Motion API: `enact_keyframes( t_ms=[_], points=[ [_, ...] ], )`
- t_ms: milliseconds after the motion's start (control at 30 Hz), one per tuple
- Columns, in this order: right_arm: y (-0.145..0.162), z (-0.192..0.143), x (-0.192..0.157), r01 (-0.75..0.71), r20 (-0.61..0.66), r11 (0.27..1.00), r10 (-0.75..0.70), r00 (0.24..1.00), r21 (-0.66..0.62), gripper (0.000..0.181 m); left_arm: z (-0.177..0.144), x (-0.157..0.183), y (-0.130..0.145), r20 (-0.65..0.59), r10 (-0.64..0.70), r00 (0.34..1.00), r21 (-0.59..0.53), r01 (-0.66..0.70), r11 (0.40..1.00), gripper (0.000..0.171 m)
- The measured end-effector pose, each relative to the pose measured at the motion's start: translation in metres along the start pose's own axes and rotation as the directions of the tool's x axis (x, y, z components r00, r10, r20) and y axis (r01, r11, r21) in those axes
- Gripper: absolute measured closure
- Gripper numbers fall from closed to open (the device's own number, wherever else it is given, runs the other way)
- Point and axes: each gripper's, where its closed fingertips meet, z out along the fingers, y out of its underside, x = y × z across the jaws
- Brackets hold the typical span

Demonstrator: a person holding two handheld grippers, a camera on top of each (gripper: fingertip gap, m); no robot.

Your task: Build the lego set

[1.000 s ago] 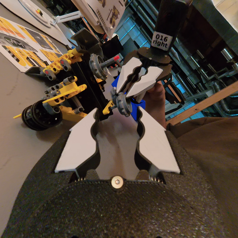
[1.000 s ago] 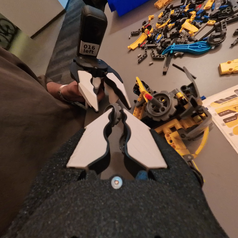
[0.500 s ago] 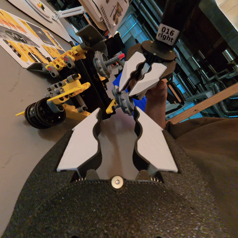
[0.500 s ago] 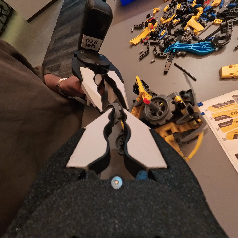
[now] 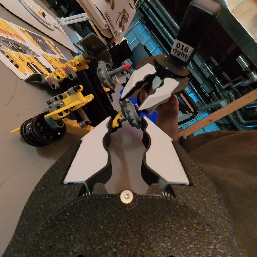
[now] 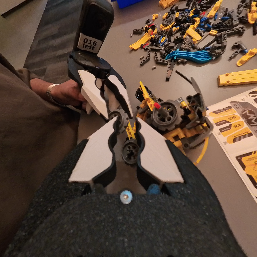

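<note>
A yellow and black brick vehicle model (image 5: 86, 89) lies on the grey table (image 5: 20, 159); it also shows in the right wrist view (image 6: 180, 125). A grey gear wheel (image 5: 131, 112) sits on a thin axle at the model's near end, also seen in the right wrist view (image 6: 121, 122). My left gripper (image 5: 126, 120) is open, its tips either side of the gear and axle, one tip touching the gear's outer face. My right gripper (image 6: 125, 119) is open with the gear at its tips. From the left wrist view it (image 5: 130, 104) hovers just above the gear.
A second, larger gear (image 6: 166, 115) with a red-tipped axle is on the model. A black wheel (image 5: 41, 132) is at its other end. A pile of loose bricks (image 6: 187, 30), a blue curved piece (image 6: 190, 55), a yellow panel (image 6: 239, 77) and sticker sheets (image 6: 236, 125) lie on the table. A booklet (image 5: 115, 16) stands behind. Left and right tips are no more than a few centimetres apart. My left tips are roughly 8 cm from the black wheel (image 5: 41, 132).
My right gripper was shut on the gear and has opened. My left gripper's jaws have narrowed and moved in around the gear.
</note>
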Motion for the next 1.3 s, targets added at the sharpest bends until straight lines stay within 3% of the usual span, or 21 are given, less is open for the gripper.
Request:
enact_keyframes(
  t_ms=[133,233,333,433,567,633,733,867,1033,1200,1300],
  points=[
    [-0.010,-0.014,-0.011,0.002,-0.012,0.989,0.000,1.000,0.147,0.153,0.001,0.001,0.000,-0.006,-0.002,1.000,0.004,0.002,1.000,0.135],
    [-0.016,-0.025,-0.015,0.109,-0.123,0.965,-0.081,0.989,0.239,0.154,0.001,0.001,-0.001,-0.009,-0.004,1.000,0.011,0.004,1.000,0.137],
    [-0.010,-0.022,-0.019,0.291,-0.283,0.933,-0.227,0.932,0.209,0.154,0.001,0.001,-0.001,-0.010,-0.003,1.000,0.016,0.004,1.000,0.138],
    [-0.005,-0.016,-0.016,0.369,-0.399,0.911,-0.273,0.875,0.185,0.154,0.002,0.000,0.000,-0.012,-0.008,1.000,0.013,0.008,1.000,0.138],
    [-0.001,-0.008,-0.021,0.400,-0.398,0.892,-0.295,0.869,0.210,0.149,0.003,0.000,0.000,-0.010,-0.004,1.000,0.015,0.004,1.000,0.138],
    [0.001,-0.007,-0.025,0.467,-0.436,0.862,-0.348,0.830,0.200,0.145,0.004,0.000,-0.001,-0.007,-0.001,1.000,0.016,0.001,1.000,0.138],
    [0.001,-0.010,-0.028,0.618,-0.560,0.780,-0.470,0.682,0.099,0.140,0.005,-0.001,-0.001,-0.007,-0.005,1.000,0.018,0.005,1.000,0.139],
    [-0.001,-0.013,-0.031,0.767,-0.694,0.635,-0.594,0.407,-0.094,0.142,0.006,-0.001,-0.002,-0.012,-0.013,1.000,0.023,0.013,1.000,0.138],
    [0.005,-0.009,-0.028,0.823,-0.695,0.446,-0.713,0.089,-0.352,0.152,0.007,-0.001,-0.002,-0.008,-0.010,1.000,0.028,0.010,1.000,0.139],
    [0.013,-0.001,-0.024,0.818,-0.653,0.336,-0.755,-0.061,-0.466,0.157,0.009,0.002,-0.001,-0.016,-0.012,1.000,0.026,0.012,1.000,0.140],
    [0.013,0.000,-0.023,0.811,-0.647,0.329,-0.759,-0.077,-0.483,0.161,0.008,0.001,-0.002,-0.012,-0.011,1.000,0.031,0.012,0.999,0.141]
  ],
)
